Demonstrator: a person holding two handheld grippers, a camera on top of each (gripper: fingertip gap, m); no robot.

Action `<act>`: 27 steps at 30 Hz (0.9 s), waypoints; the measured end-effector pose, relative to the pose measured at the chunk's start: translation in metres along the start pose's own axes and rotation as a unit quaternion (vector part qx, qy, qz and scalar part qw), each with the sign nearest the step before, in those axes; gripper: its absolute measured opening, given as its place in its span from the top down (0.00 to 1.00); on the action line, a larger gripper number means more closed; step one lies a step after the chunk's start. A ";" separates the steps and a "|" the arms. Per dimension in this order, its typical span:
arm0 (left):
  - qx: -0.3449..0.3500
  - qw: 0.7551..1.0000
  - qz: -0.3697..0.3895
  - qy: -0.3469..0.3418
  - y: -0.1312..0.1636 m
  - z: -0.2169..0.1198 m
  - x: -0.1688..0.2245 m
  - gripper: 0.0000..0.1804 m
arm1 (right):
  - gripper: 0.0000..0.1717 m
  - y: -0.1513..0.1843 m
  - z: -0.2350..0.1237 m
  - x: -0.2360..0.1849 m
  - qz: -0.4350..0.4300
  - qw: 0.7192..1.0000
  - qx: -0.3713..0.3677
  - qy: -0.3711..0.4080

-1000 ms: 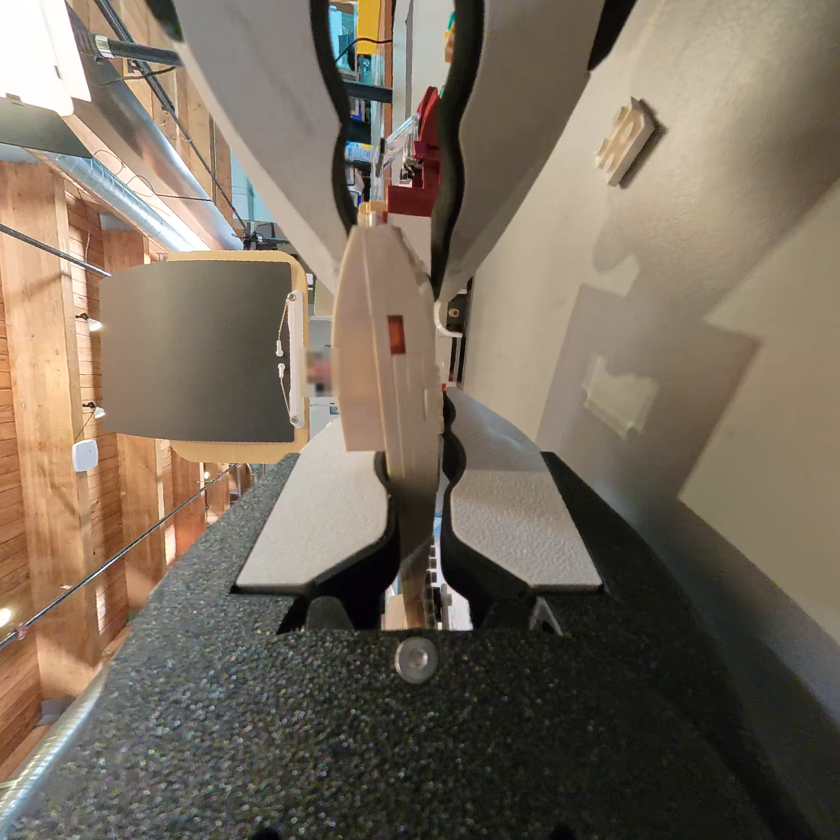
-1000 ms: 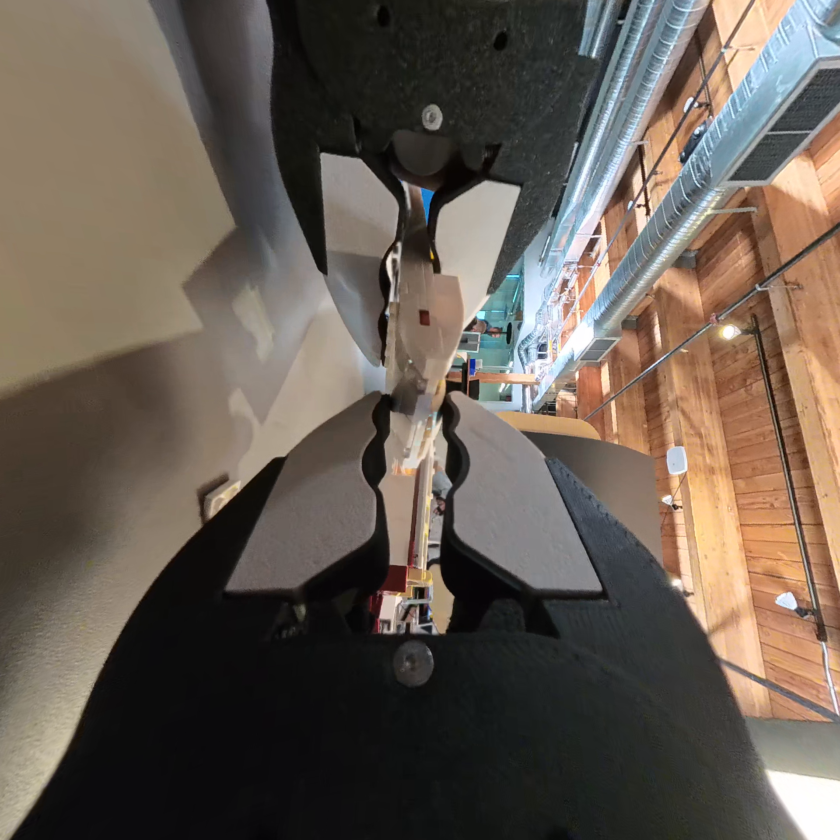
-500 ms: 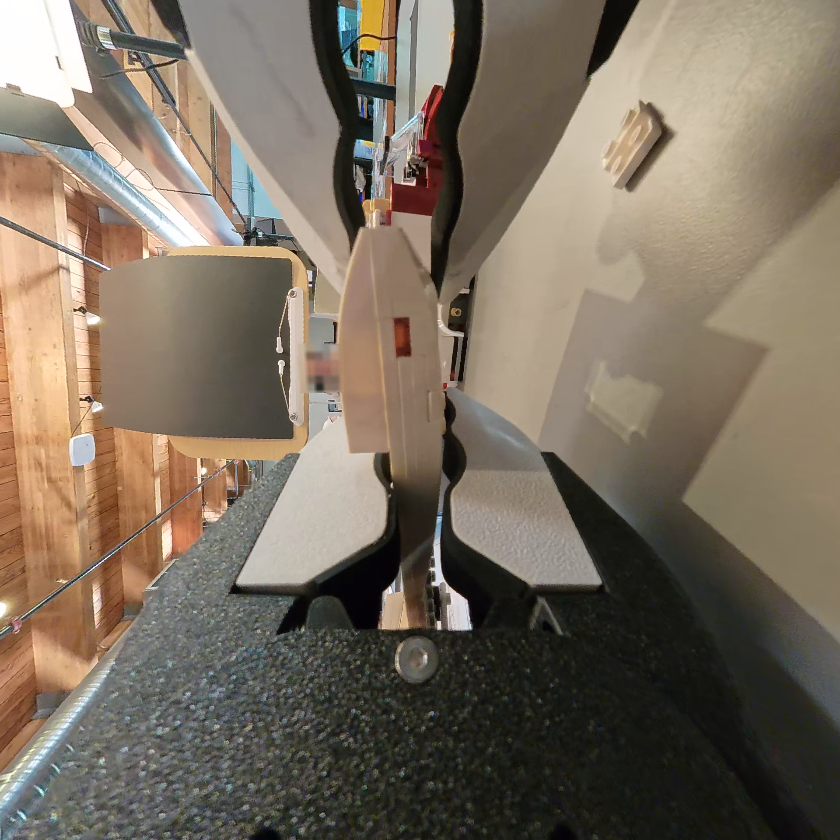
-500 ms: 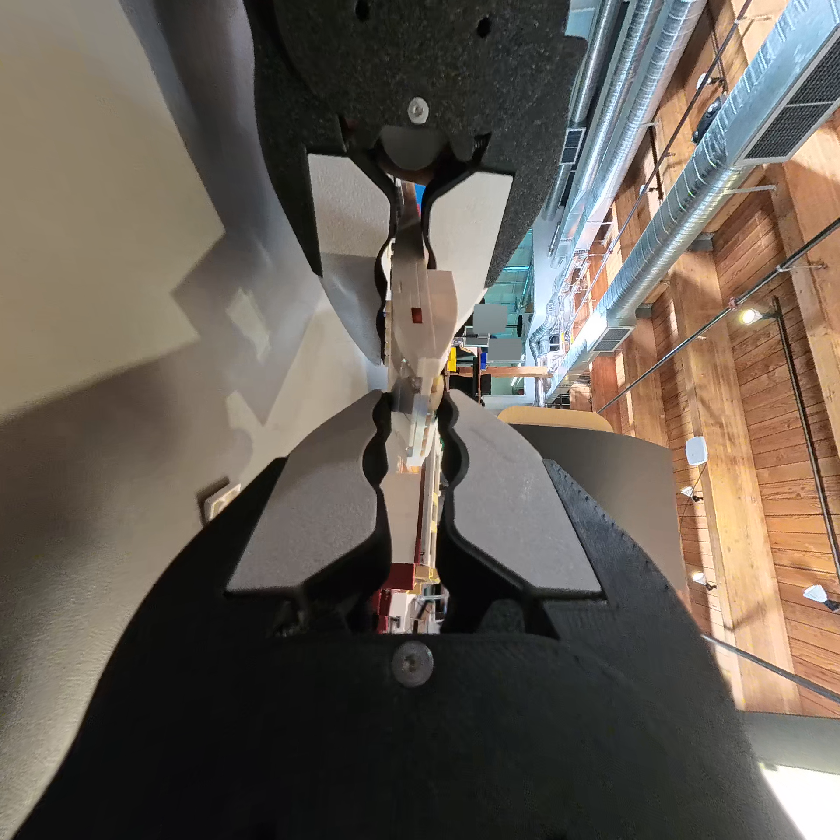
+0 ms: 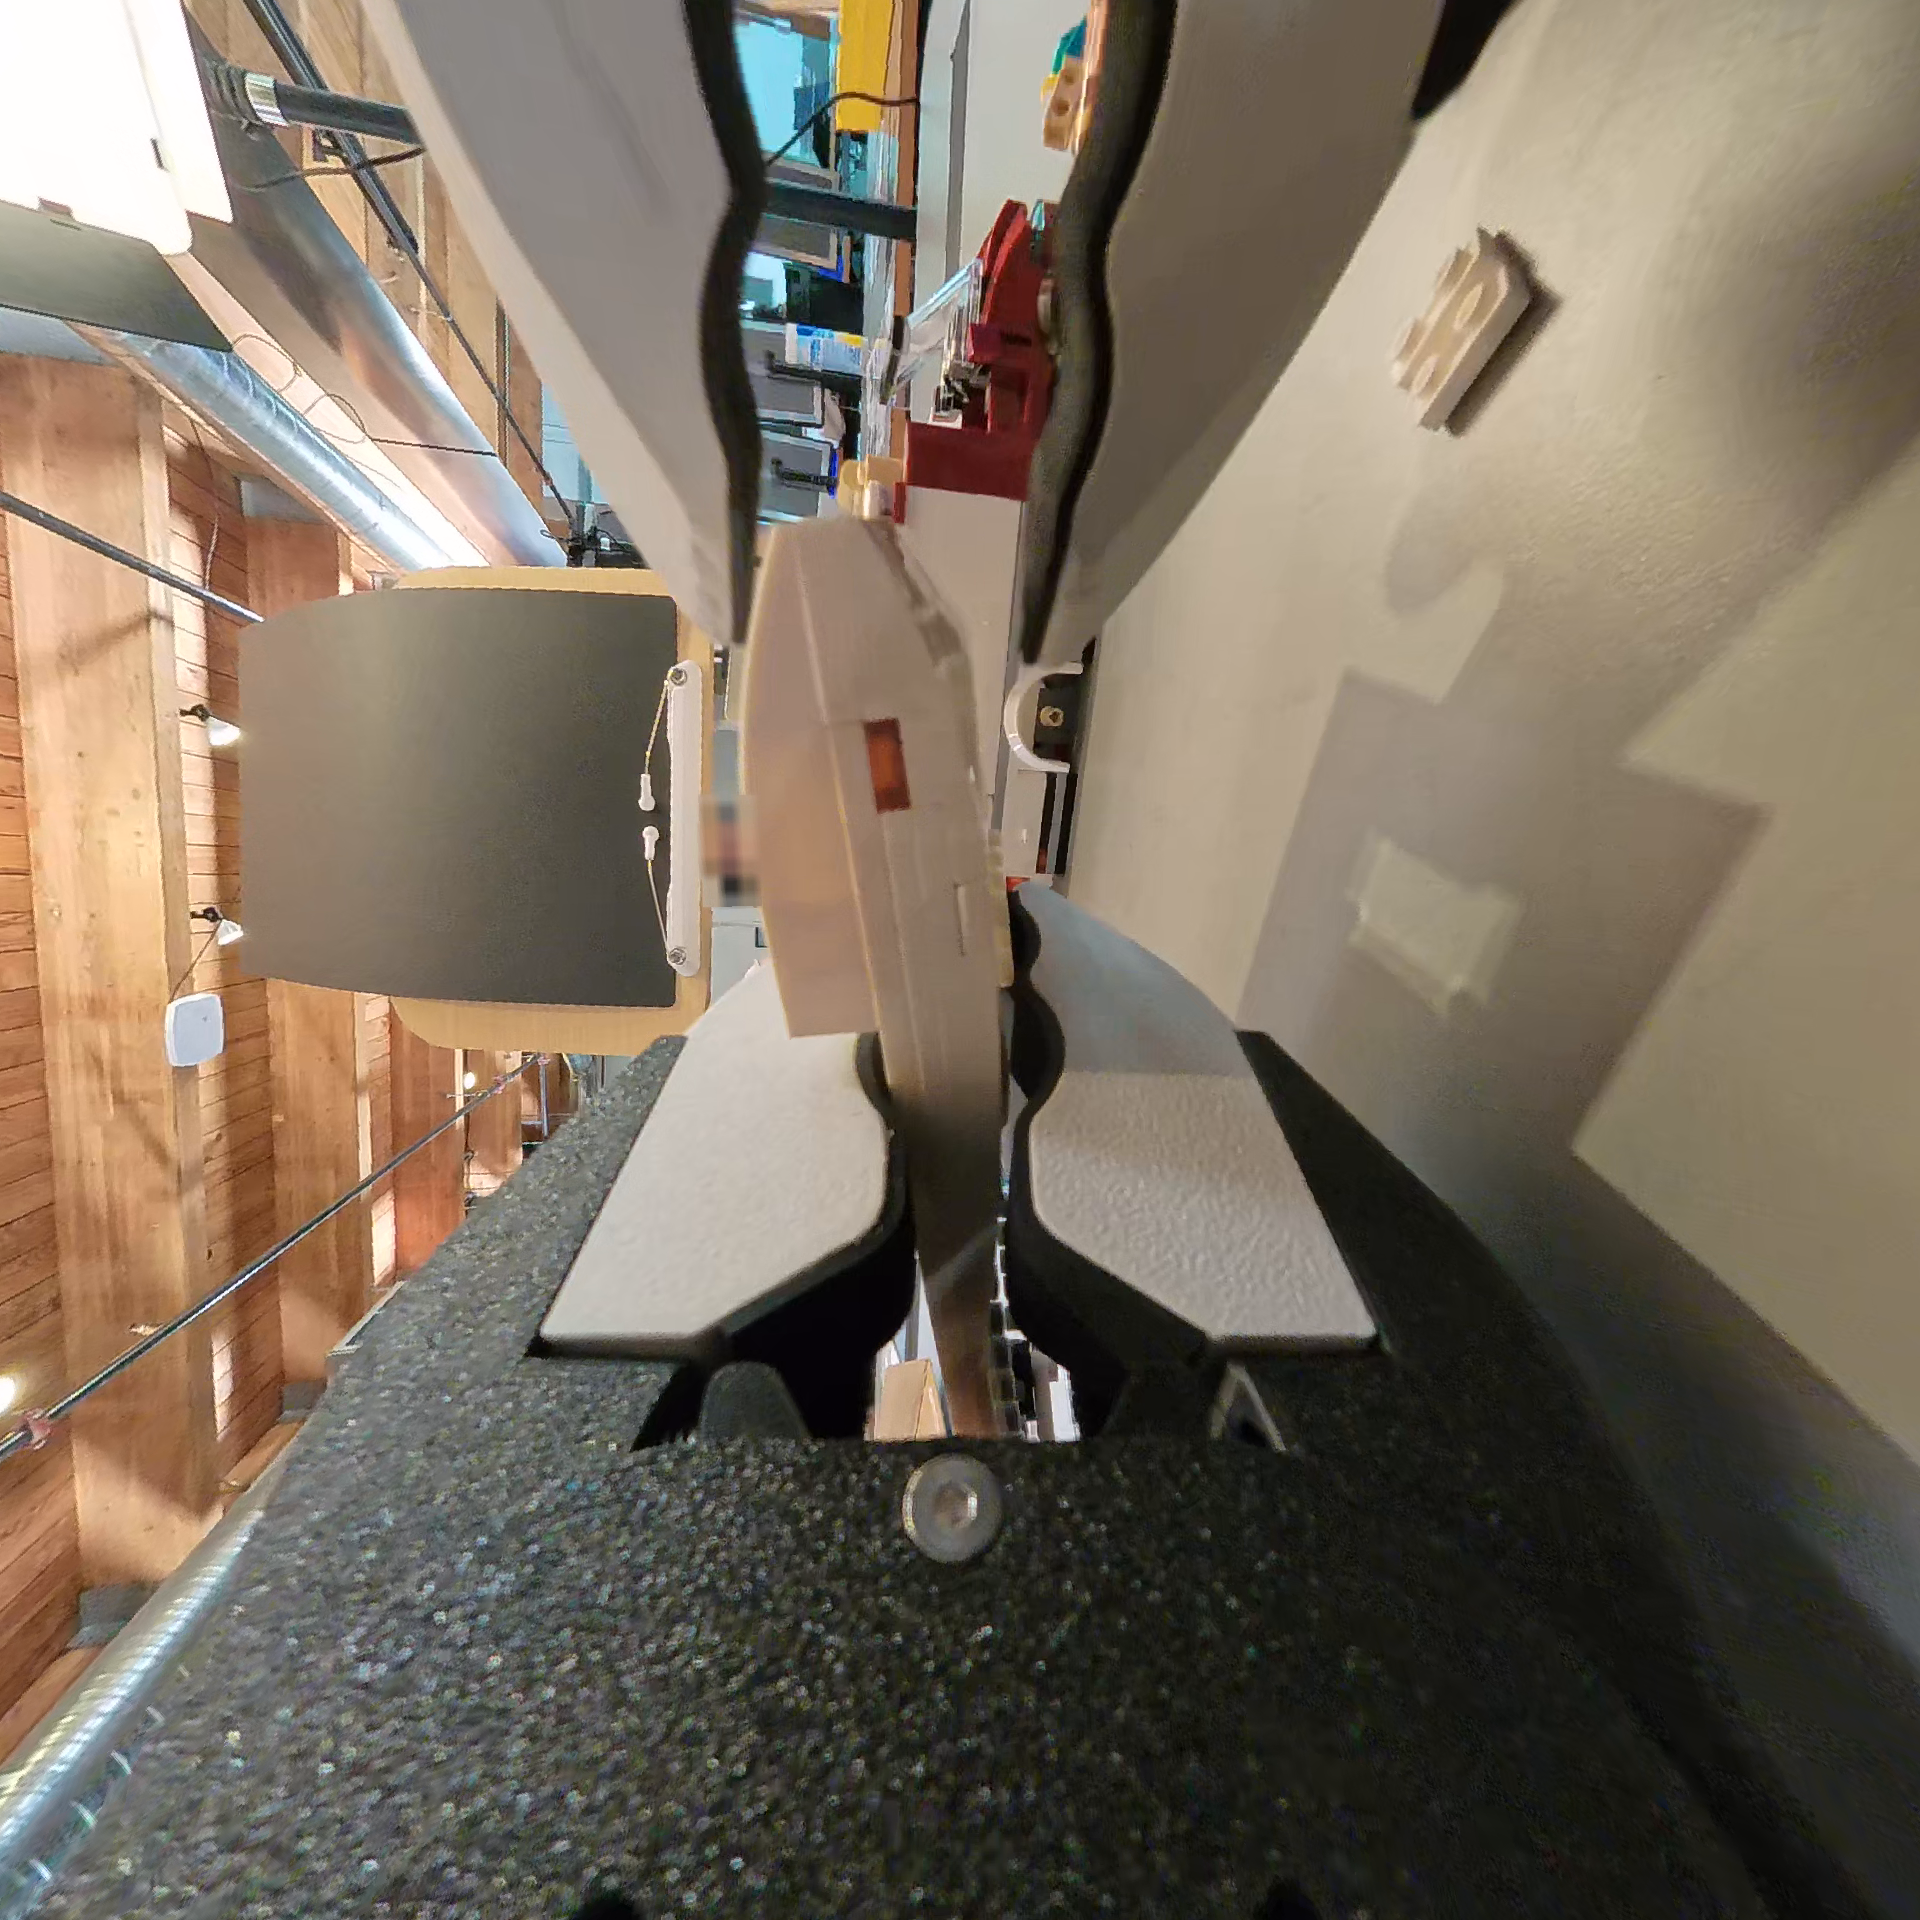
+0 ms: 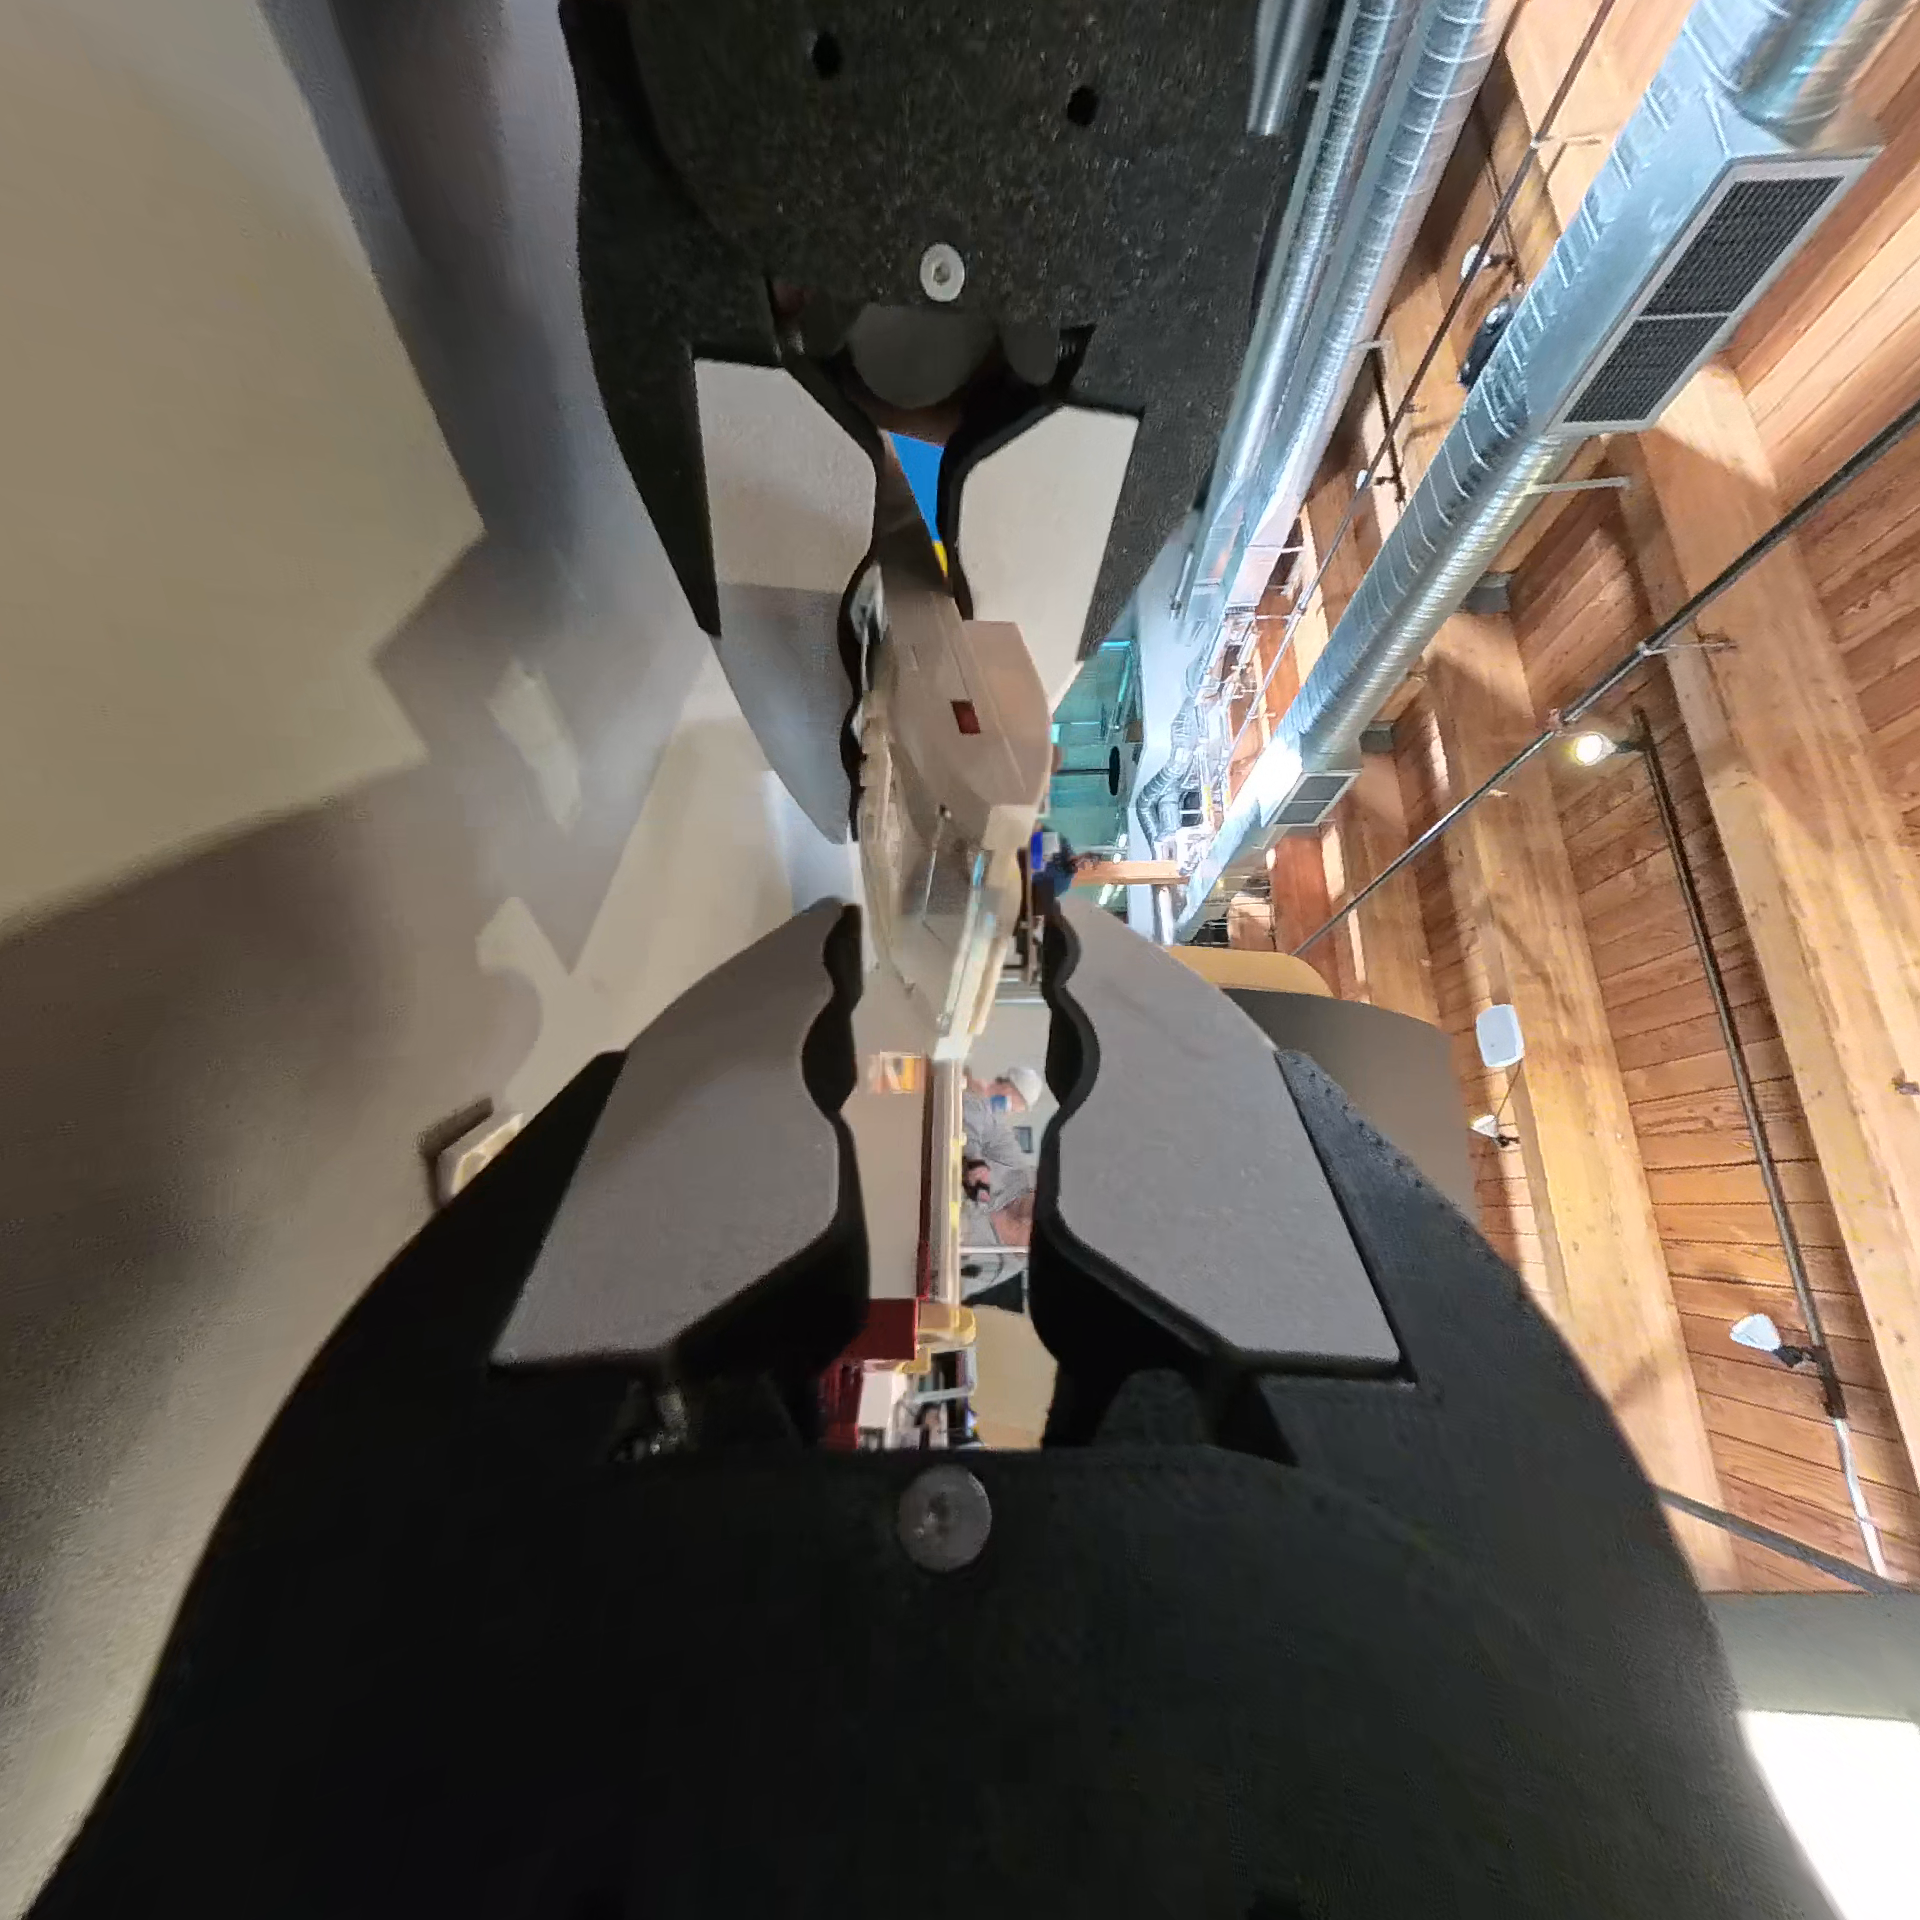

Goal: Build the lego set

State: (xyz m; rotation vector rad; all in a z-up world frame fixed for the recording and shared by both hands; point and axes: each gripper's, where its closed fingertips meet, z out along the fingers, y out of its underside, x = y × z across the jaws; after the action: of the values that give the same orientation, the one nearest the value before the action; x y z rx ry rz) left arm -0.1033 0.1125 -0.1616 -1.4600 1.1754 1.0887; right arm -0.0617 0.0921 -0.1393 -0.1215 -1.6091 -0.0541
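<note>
Two handheld grippers face each other tip to tip, with one pale grey brick-built model (image 5: 862, 810) between them. The model carries a single small orange-red tile on its side. The left gripper (image 5: 940, 997) has its fingers narrowed onto the model's flat lower part, pads pressed against both faces. The right gripper (image 6: 951, 935) has its fingers (image 6: 727, 1122) spread wider than the model's tip, with daylight showing on either side of it, so it does not grip.

Beside both grippers runs a grey tabletop (image 5: 1558, 623) with two small pale flat pieces (image 5: 1465, 322) lying on it. One red block assembly (image 5: 987, 384) stands farther along it. Beyond lie a wood-planked wall (image 6: 1662, 1039), silver ventilation ducts (image 6: 1455, 499) and one dark chair back (image 5: 447, 800).
</note>
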 end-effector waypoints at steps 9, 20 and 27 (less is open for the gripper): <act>0.004 1.000 0.003 0.003 -0.002 -0.001 0.002 0.91 | 0.78 0.004 -0.009 0.002 -0.007 1.000 0.013 0.011; 0.020 1.000 0.003 -0.009 -0.009 -0.004 -0.002 0.92 | 0.88 -0.012 -0.009 0.003 -0.010 0.999 0.046 0.011; 0.020 1.000 0.014 -0.008 -0.009 -0.003 0.000 0.92 | 0.88 -0.012 -0.008 0.001 -0.015 0.999 0.044 0.005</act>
State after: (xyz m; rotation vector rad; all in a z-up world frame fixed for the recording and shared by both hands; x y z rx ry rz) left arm -0.0945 0.1109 -0.1598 -1.4055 1.2044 1.0882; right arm -0.0555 0.0792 -0.1374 -0.0286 -1.6001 -0.0068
